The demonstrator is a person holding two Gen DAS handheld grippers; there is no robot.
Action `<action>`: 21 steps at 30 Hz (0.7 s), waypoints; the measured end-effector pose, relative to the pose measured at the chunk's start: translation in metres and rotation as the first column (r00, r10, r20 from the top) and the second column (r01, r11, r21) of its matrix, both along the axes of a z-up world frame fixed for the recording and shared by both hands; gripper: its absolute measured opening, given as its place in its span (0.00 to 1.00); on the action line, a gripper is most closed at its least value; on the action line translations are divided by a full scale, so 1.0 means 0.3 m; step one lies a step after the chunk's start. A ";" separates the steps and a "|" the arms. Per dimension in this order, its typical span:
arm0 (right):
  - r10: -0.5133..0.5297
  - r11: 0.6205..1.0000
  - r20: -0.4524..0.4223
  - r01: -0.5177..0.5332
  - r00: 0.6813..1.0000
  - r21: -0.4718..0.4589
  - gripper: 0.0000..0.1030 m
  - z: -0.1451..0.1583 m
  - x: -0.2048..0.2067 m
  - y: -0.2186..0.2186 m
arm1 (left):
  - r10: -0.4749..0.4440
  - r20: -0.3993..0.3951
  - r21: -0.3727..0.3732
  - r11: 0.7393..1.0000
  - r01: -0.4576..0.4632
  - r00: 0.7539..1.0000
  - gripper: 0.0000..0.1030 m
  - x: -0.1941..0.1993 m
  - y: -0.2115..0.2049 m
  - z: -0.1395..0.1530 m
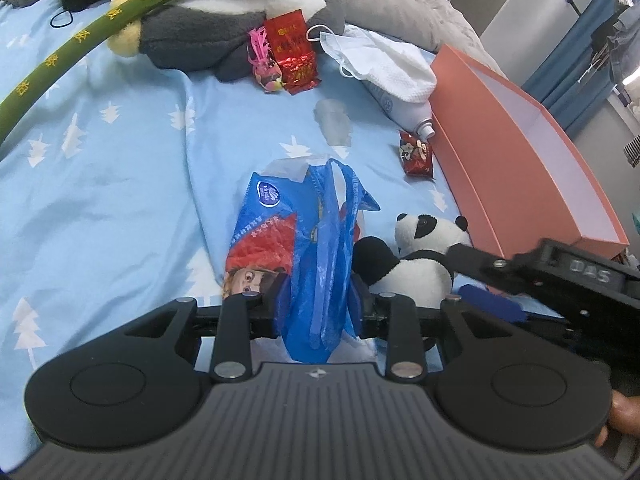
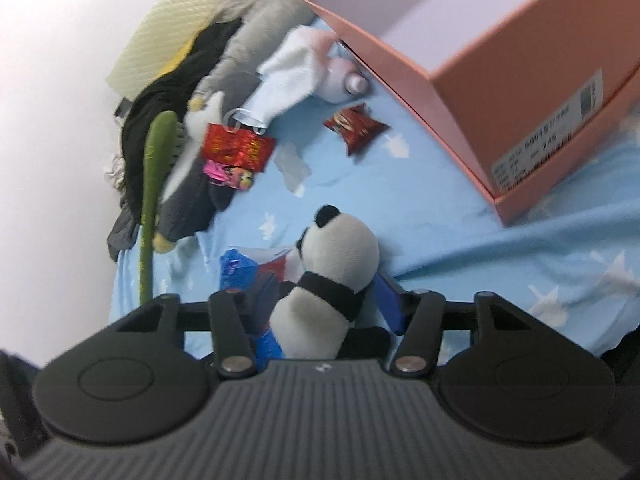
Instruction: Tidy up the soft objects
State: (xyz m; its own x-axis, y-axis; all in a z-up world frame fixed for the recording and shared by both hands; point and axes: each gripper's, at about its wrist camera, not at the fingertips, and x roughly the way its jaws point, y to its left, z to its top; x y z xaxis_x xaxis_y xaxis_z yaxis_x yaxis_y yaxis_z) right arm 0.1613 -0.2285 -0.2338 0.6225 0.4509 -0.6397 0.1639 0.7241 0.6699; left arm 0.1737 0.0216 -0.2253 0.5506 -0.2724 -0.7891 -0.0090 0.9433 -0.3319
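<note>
While the left gripper pinches the blue tissue pack, the right gripper clasps the panda plush just beside it, nearer the pink shoebox.

on the bed: 2 plush toys, a panda and a penguin; 2 red packets; 1 box; 1 mask.

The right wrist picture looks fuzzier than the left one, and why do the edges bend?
Right wrist view: motion blur smears the box label and the snack packet. Left wrist view: sharp, and its fisheye lens curves the pink box outward.
</note>
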 end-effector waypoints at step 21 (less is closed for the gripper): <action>0.096 0.991 0.018 -0.094 0.995 -0.096 0.41 0.013 0.027 0.049 | -0.012 0.009 0.043 0.999 0.012 1.000 0.34 0.036 -0.032 -0.013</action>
